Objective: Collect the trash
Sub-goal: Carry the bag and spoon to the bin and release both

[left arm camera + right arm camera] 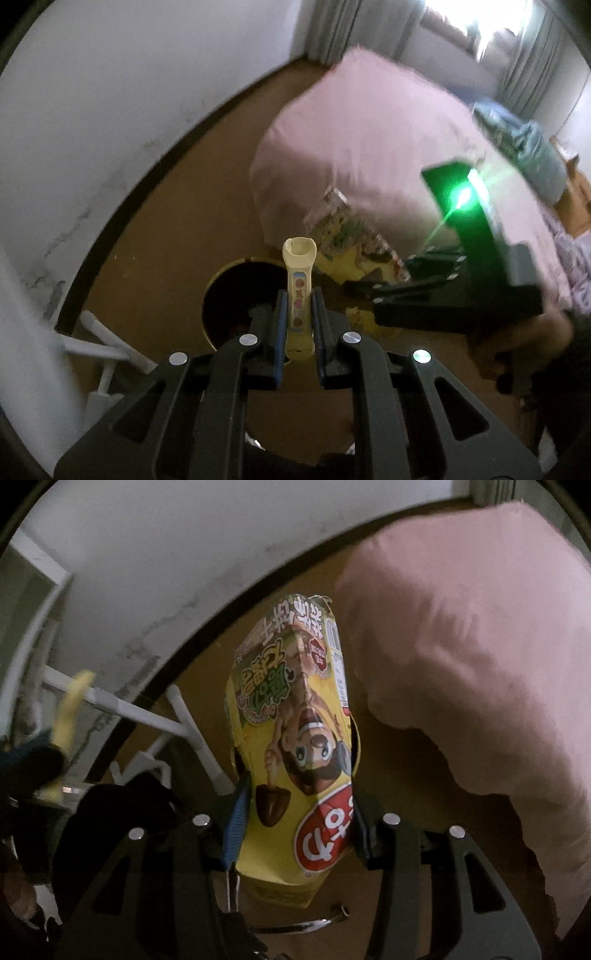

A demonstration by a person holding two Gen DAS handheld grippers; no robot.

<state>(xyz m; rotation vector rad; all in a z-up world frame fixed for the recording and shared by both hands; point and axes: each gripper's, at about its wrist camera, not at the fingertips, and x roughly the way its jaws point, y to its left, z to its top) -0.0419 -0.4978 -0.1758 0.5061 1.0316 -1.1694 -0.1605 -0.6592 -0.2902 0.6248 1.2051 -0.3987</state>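
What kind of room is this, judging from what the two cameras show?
Most likely a bedroom. A large pink pillow lies on the brown floor, grey curtains hang beside a bright window, and rumpled bedding lies further back. A dark round bin sits on the floor.

The yellow snack box (295, 746) carries the only print, all upside down: white Korean letters in a red oval near its lower end, green Korean lettering and white Chinese characters toward its far end, too warped to read surely. The cream tube (299, 299) near it shows only small pictures.
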